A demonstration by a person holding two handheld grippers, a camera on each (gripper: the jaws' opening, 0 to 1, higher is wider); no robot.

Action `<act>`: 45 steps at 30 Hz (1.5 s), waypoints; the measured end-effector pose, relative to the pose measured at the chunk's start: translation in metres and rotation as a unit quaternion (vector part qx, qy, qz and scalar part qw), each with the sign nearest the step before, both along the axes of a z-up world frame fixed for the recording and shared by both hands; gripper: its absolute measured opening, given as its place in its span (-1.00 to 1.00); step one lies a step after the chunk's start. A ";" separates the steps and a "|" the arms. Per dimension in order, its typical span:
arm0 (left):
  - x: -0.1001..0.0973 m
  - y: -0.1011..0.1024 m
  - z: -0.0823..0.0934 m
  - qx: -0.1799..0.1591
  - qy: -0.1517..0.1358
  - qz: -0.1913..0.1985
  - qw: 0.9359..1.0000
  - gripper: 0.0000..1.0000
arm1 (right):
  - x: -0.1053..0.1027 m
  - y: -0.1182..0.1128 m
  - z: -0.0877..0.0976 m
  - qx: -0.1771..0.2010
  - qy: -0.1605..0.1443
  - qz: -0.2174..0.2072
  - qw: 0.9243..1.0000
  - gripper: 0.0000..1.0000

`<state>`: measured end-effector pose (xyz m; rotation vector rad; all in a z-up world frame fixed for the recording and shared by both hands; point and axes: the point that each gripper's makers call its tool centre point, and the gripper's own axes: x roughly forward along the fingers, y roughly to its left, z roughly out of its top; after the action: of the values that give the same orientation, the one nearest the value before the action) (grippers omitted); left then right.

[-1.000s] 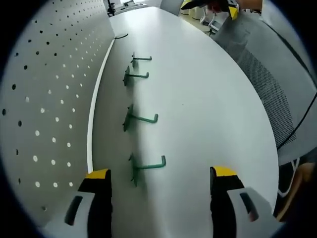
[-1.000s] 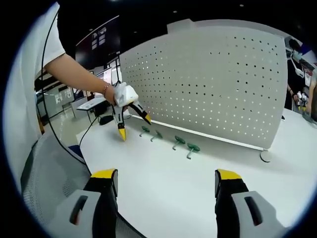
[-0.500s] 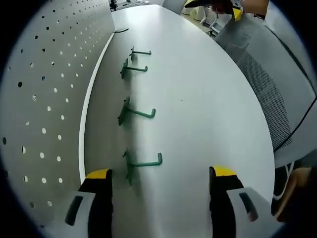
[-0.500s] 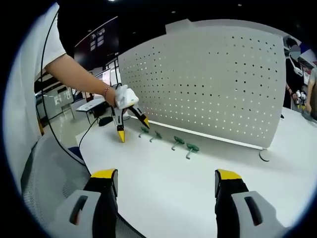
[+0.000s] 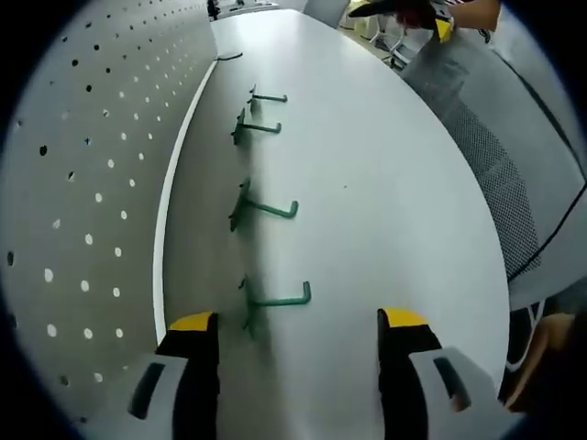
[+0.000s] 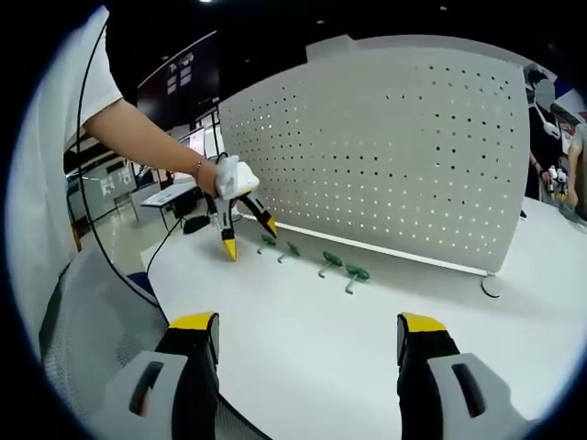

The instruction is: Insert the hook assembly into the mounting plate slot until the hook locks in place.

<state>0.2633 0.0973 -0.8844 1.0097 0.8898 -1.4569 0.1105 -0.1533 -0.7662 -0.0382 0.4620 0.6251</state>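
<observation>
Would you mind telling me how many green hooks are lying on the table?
4, in a row along the pegboard's foot: nearest hook ahead of the left gripper, second hook, third hook, farthest hook.

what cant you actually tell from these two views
- Whether any peg holes suit the hooks: pegboard holes are too small in both views.
- Shape of the far hooks' bases: the farthest green hook is tiny in the left gripper view.
- What the round thing by the board's end is: too small and pale.
- Left gripper: distant in the right gripper view, its fingers look spread.
</observation>
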 end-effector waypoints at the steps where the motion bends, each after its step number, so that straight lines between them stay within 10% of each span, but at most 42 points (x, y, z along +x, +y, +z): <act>1: 0.001 0.000 0.000 -0.001 0.000 0.004 1.000 0.35 | 0.000 0.000 0.000 -0.001 0.000 -0.001 1.000 0.54; 45: 0.024 -0.004 0.005 -0.014 -0.044 0.073 0.996 -0.89 | 0.000 -0.001 0.000 -0.003 0.000 -0.002 1.000 0.54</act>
<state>0.2872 0.0933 -0.8792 0.9601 0.8585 -1.2884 0.1103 -0.1548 -0.7664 -0.0426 0.4640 0.6202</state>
